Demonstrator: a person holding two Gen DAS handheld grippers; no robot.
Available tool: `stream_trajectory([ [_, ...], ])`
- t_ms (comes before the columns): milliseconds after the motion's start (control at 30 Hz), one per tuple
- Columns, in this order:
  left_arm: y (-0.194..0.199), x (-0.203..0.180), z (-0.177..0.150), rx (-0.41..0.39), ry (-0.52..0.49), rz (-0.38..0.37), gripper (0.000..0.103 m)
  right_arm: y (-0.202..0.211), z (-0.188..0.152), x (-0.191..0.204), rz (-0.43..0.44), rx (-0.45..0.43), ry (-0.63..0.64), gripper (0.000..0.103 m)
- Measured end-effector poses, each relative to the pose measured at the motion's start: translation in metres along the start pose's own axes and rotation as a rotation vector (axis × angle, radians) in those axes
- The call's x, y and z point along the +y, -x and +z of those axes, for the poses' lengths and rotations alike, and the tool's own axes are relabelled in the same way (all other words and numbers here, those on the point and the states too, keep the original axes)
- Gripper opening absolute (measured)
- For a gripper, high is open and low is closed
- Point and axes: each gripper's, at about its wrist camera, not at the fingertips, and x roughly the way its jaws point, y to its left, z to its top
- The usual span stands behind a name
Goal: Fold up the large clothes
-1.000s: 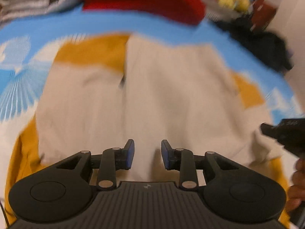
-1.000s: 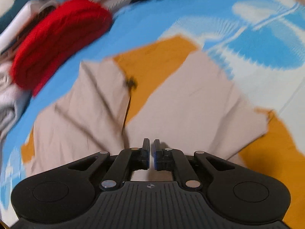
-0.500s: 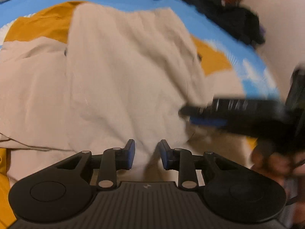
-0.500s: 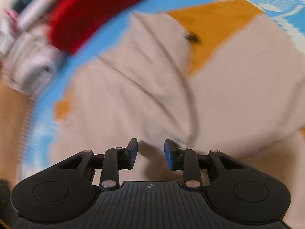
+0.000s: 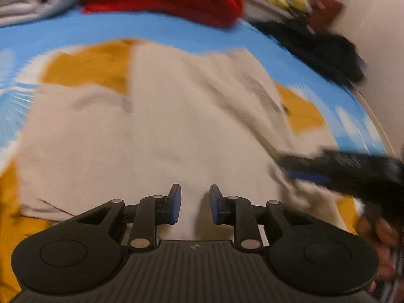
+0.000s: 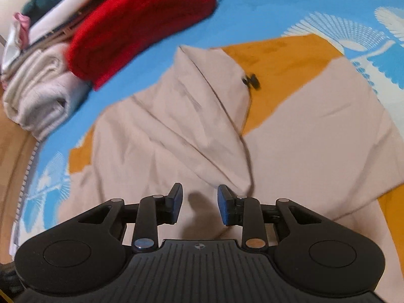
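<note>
**Both my grippers are over the big beige coat**

My left gripper (image 5: 194,203) has its jaws a little apart. They have just been closing, but nothing is between them. Only beige cloth shows below the gap.

My right gripper (image 6: 199,203) has its jaws a little apart too. They have just been opening, and nothing is between them. In the left view this gripper shows at the right as a dark blur, with my hand (image 5: 378,237) behind it. It is just over the edge of the cloth.

The beige coat (image 6: 303,139) lies spread out on the blue bed sheet (image 6: 252,17). It has yellow lining (image 6: 280,60) that shows where it is folded back. A fold runs down to my right gripper.

Past the coat there is a folded red garment (image 6: 141,22). Beside it is a stack of folded pale clothes (image 6: 38,88). Dark clothes (image 5: 315,48) lie at the far right edge of the bed.
</note>
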Motion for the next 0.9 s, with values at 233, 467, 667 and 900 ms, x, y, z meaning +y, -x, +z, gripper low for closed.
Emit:
stream_trajectory([
  [233,0.01,-0.009,-0.003,0.057,-0.121,0.187,0.038,-0.011,-0.004,-0.014,-0.103,0.088,-0.057,0.028],
  [467,0.095,-0.001,0.007,-0.246,-0.082,0.204,0.038,0.06,0.005,0.005,-0.126,-0.166,0.09,0.032],
  [667,0.191,-0.009,-0.018,-0.52,-0.222,0.242,0.039,0.192,-0.016,0.039,-0.066,-0.62,0.431,0.032],
  [900,0.317,0.01,-0.1,-0.682,-0.104,0.256,0.039,0.355,-0.092,0.006,-0.125,-0.862,0.397,0.036],
])
